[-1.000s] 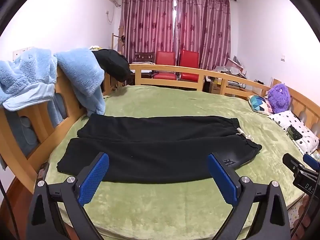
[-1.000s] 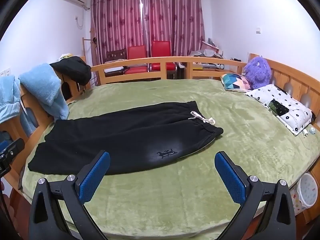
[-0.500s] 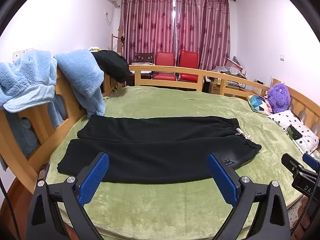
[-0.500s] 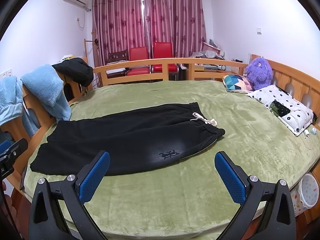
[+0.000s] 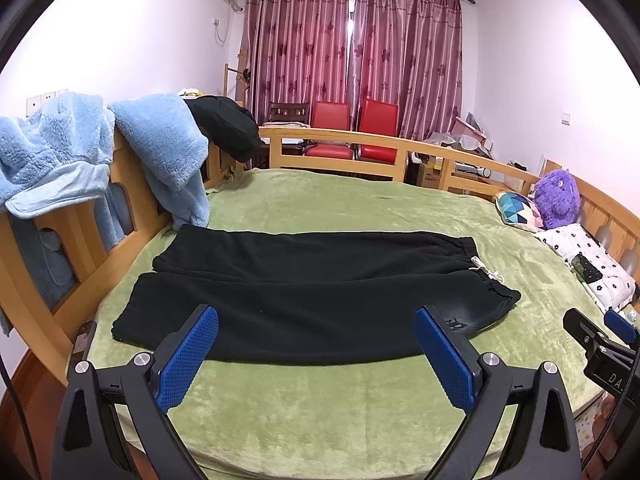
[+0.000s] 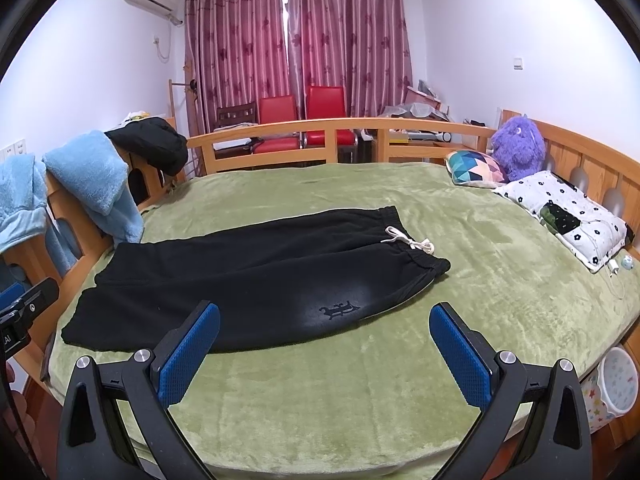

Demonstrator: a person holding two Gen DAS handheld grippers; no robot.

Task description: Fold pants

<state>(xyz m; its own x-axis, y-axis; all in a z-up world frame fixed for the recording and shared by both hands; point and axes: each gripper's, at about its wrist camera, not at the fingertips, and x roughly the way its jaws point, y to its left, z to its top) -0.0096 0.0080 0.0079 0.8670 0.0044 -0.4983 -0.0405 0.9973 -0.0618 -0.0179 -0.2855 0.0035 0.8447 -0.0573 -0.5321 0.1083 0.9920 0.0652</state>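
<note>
I see the black fleece pants [image 5: 312,292] lying flat on the green plush bed [image 5: 340,412], legs side by side, white drawstring [image 6: 408,242] at the waistband, unmoved since a second ago. My left gripper [image 5: 316,354] and right gripper [image 6: 325,354] hover at the bed's near edge, jaws spread wide, having barely shifted.

Bedspread [image 6: 360,392] free btwn gripper [image 6: 324,354], pants [image 6: 256,276].
</note>
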